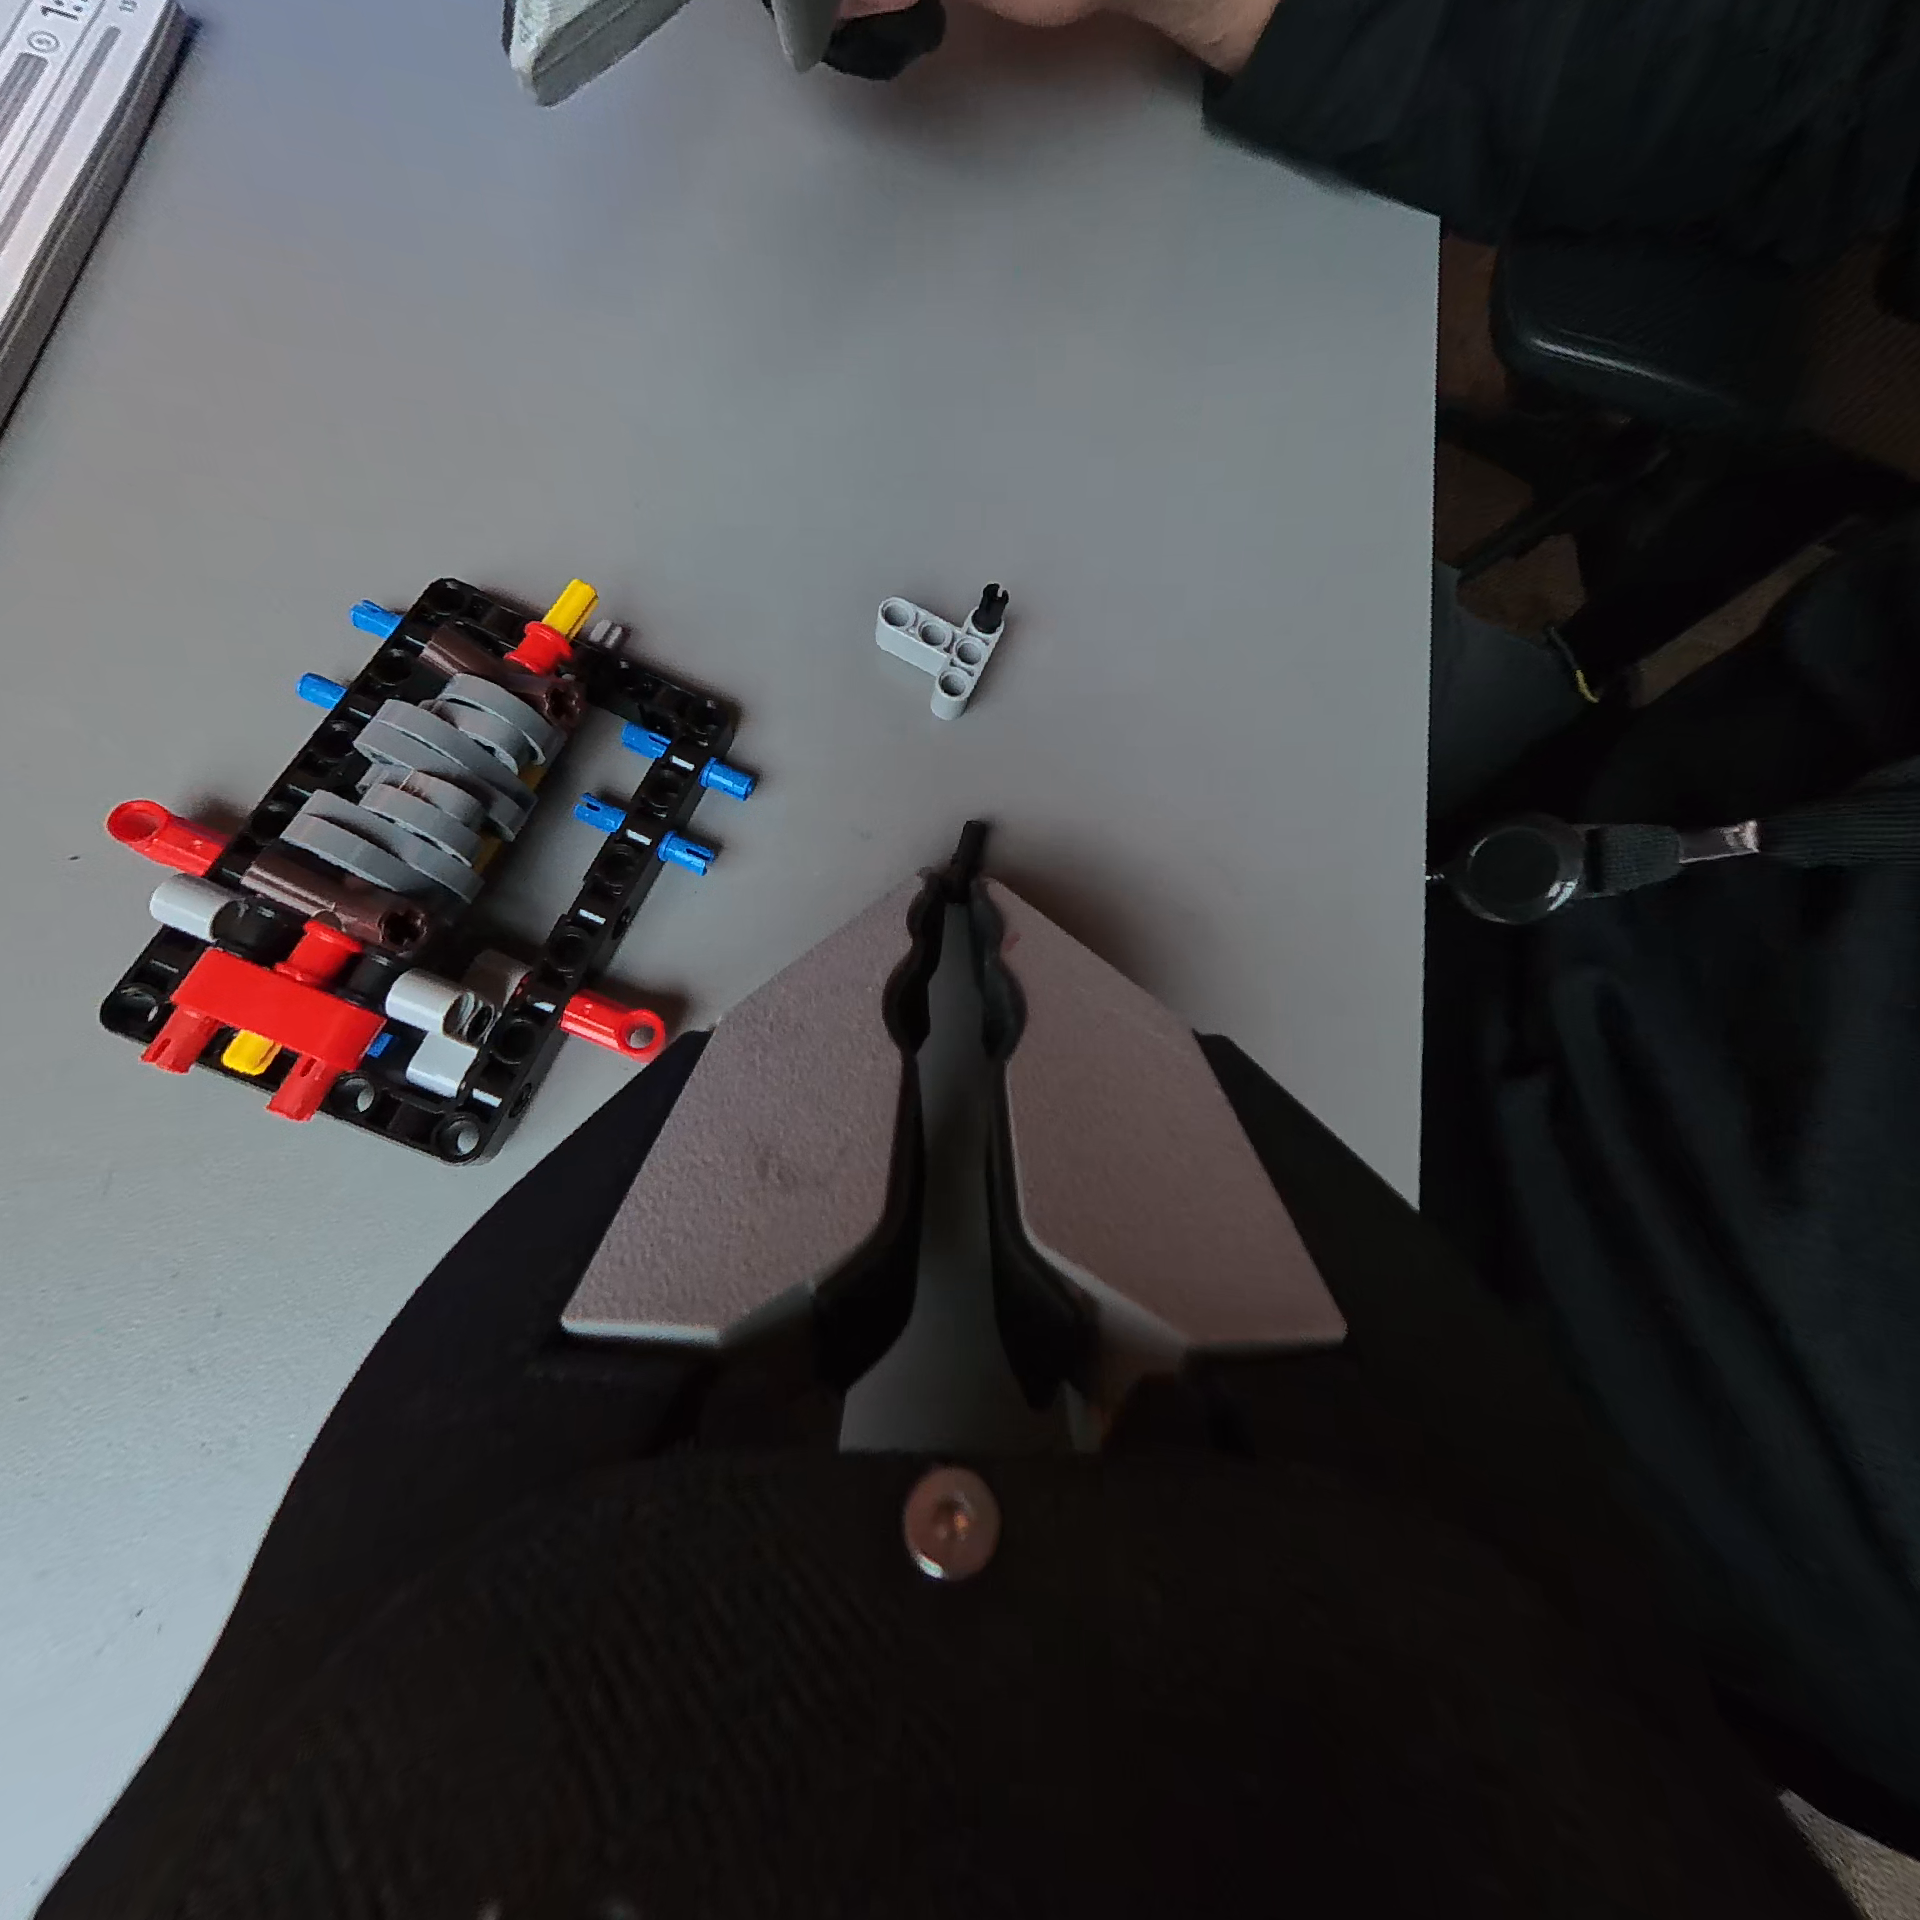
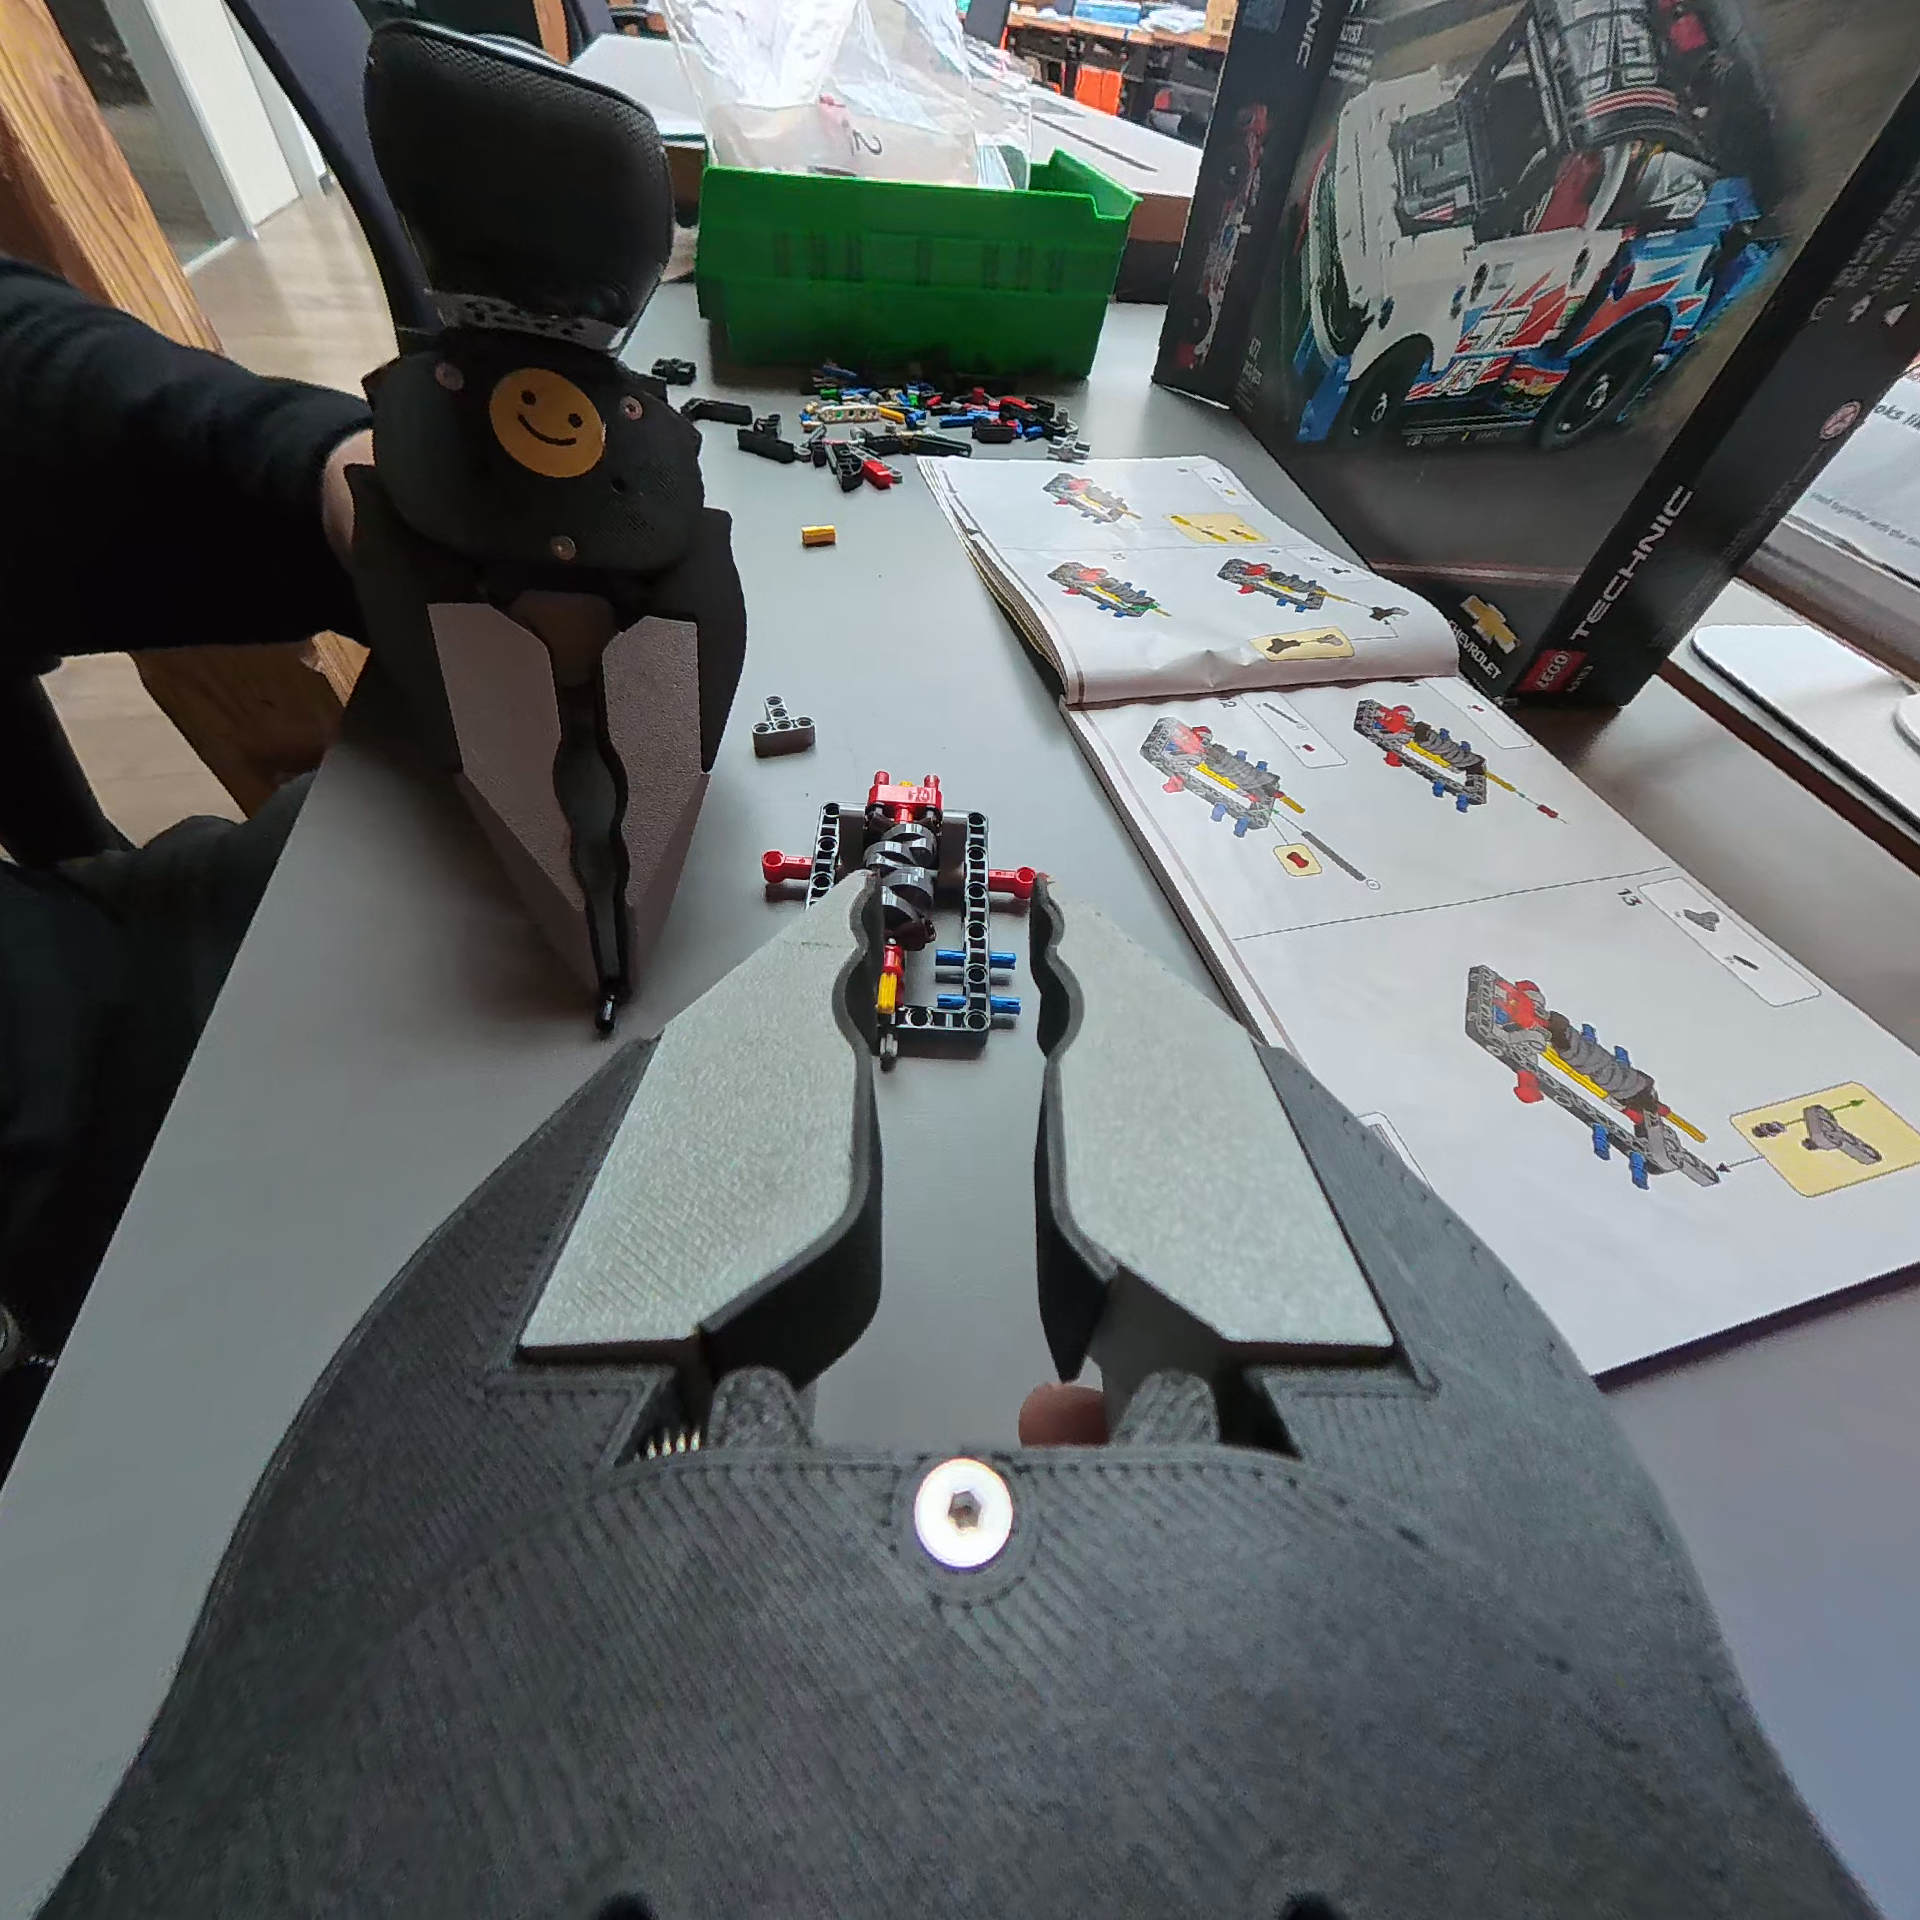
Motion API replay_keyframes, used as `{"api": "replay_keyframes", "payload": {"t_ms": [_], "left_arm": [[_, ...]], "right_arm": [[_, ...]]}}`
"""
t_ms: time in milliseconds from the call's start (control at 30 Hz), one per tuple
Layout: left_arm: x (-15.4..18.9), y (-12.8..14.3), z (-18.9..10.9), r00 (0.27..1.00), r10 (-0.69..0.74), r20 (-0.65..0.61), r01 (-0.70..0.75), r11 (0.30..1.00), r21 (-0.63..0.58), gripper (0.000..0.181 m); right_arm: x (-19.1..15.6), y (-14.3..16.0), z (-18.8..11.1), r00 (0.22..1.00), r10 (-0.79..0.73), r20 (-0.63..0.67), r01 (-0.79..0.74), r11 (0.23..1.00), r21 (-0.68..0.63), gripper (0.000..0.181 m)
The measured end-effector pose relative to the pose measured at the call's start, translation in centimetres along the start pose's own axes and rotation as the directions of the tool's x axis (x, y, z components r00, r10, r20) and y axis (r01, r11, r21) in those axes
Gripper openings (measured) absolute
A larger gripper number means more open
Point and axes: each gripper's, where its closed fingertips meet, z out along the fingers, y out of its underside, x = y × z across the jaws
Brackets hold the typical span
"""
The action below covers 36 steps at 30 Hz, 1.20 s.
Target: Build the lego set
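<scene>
- Nearest: right gripper (image 2: 945, 940), fingers spread and empty, aimed along the black frame assembly's (image 2: 914, 920) long axis.
- Left gripper (image 1: 961, 883), pressed together on a small black pin (image 1: 971, 844) poking past its tips.
- Grey T-shaped piece (image 1: 940, 649) straight ahead of those tips, apart, one pin already seated; left clearly nearer.

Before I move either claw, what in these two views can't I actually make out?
- Black pin in the left claw: mostly hidden between its fingers in both views; only its tip shows.
- Loose parts pile: right wrist view, too small to sort.
- Green bin contents: right wrist view, hidden by its wall.
- Frame assembly: right wrist view, near end covered by the right claw.
</scene>
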Motion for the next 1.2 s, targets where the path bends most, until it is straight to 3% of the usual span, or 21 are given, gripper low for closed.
{"api": "replay_keyframes", "payload": {"t_ms": [367,600,700,967,1200], "left_arm": [[-0.3,-0.1,0.0,0.997,0.063,0.052,-0.064,0.998,0.006,0.002],[-1.2,-0.1,-0.2,0.987,0.094,0.134,-0.095,0.995,0.003,0.002],[-1.5,-0.3,-0.3,0.982,0.106,0.158,-0.109,0.994,0.011,0.002],[-1.0,-2.1,-1.1,0.986,0.094,0.134,-0.113,0.984,0.137,0.002],[-0.1,-3.6,-1.8,0.989,0.102,0.105,-0.125,0.964,0.236,0.002]], "right_arm": [[-0.6,-0.1,0.0,0.999,-0.017,0.032,0.017,1.000,0.000,0.025],[-4.5,0.9,0.1,0.971,-0.140,0.193,0.154,0.987,-0.056,0.025],[-6.3,0.7,0.0,0.948,-0.189,0.257,0.205,0.978,-0.035,0.012],[-8.2,1.5,0.5,0.922,-0.216,0.323,0.251,0.966,-0.070,0.016],[-8.0,1.4,0.8,0.930,-0.229,0.288,0.259,0.963,-0.072,0.013]]}}
